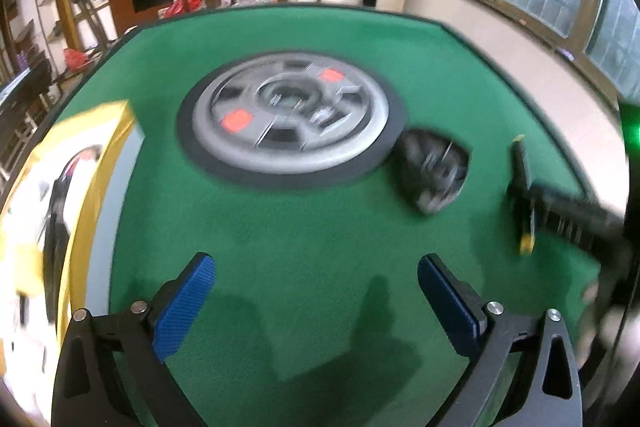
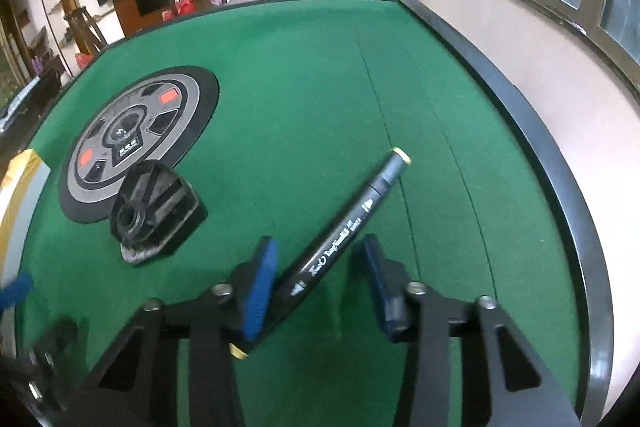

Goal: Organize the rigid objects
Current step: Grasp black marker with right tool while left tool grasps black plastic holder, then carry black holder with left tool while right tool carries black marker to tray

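We see a green felt table [image 2: 304, 99] with a black raised rim, windows along the pale wall. Our left gripper [image 1: 316, 301] gapes empty; our right gripper [image 2: 316, 279] straddles the black gold-capped marker pen [image 2: 348, 223] lying on the felt (pads apparently not clamped).

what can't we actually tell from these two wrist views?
- Marker grip: right wrist view, near end hidden behind the right gripper pad; contact unclear.
- Yellow-edged box: left wrist view, cut by the frame edge, blurred.
- Black holder: left wrist view, motion blur hides detail.
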The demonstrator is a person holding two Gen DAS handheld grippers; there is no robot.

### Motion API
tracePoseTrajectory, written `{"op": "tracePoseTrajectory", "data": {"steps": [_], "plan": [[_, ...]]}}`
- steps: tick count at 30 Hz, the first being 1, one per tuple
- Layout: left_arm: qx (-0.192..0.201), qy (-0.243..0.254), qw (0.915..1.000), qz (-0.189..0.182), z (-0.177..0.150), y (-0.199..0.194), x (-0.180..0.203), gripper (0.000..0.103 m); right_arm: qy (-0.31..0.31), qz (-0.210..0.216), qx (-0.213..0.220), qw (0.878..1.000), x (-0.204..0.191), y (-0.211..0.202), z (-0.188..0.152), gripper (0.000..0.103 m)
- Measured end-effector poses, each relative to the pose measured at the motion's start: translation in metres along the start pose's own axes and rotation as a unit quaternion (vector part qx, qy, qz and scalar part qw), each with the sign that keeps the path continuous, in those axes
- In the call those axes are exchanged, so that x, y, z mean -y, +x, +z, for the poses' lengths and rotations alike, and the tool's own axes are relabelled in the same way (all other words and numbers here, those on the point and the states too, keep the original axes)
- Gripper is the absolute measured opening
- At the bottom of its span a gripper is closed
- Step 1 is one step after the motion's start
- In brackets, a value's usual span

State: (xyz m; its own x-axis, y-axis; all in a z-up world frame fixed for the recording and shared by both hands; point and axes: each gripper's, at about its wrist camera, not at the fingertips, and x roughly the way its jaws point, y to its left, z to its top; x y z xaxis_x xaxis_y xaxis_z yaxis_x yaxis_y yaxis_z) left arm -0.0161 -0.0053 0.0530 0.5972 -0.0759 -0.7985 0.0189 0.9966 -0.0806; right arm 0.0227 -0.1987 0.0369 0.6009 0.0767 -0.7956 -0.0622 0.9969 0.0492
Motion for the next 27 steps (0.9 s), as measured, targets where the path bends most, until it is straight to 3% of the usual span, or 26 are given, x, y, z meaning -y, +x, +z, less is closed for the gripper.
{"op": "tracePoseTrajectory", "data": {"steps": [3, 7, 10, 11, 12, 18, 20, 23, 27], "plan": [[0.013, 0.016, 0.9998, -0.007, 0.024, 0.009, 0.019, 0.102, 0.011, 0.015, 0.009, 1.000, 0.007, -0.005, -0.010, 0.029], [0.031, 0.069, 0.9969, 0.019, 0.046, 0.036, 0.054, 0.102, 0.021, 0.026, 0.013, 0.999, 0.011, -0.007, -0.013, 0.019], [0.045, 0.104, 0.9930, 0.032, 0.053, 0.051, 0.075, 0.098, 0.031, 0.040, 0.013, 0.999, 0.015, -0.006, -0.014, 0.018], [0.037, 0.122, 0.9915, 0.024, 0.054, 0.055, 0.081, 0.079, 0.034, 0.046, 0.014, 0.998, 0.016, -0.006, -0.013, 0.017], [0.039, 0.124, 0.9916, 0.004, 0.055, 0.053, 0.082, 0.043, 0.038, 0.050, 0.014, 0.998, 0.016, -0.006, -0.014, 0.017], [0.012, 0.116, 0.9926, -0.032, 0.047, 0.036, 0.078, 0.042, 0.086, 0.127, 0.011, 0.988, 0.032, -0.005, -0.012, 0.017], [0.019, 0.099, 0.9938, -0.046, 0.043, 0.019, 0.068, 0.042, 0.102, 0.171, 0.023, 0.980, 0.037, -0.010, -0.011, 0.016], [0.037, 0.064, 0.9952, -0.065, 0.034, -0.015, 0.042, 0.033, 0.107, 0.214, 0.049, 0.970, 0.034, -0.021, -0.010, 0.016], [0.073, 0.012, 0.9947, -0.072, 0.023, -0.070, -0.001, 0.028, 0.089, 0.232, 0.064, 0.967, 0.019, -0.031, -0.006, 0.016]]}}
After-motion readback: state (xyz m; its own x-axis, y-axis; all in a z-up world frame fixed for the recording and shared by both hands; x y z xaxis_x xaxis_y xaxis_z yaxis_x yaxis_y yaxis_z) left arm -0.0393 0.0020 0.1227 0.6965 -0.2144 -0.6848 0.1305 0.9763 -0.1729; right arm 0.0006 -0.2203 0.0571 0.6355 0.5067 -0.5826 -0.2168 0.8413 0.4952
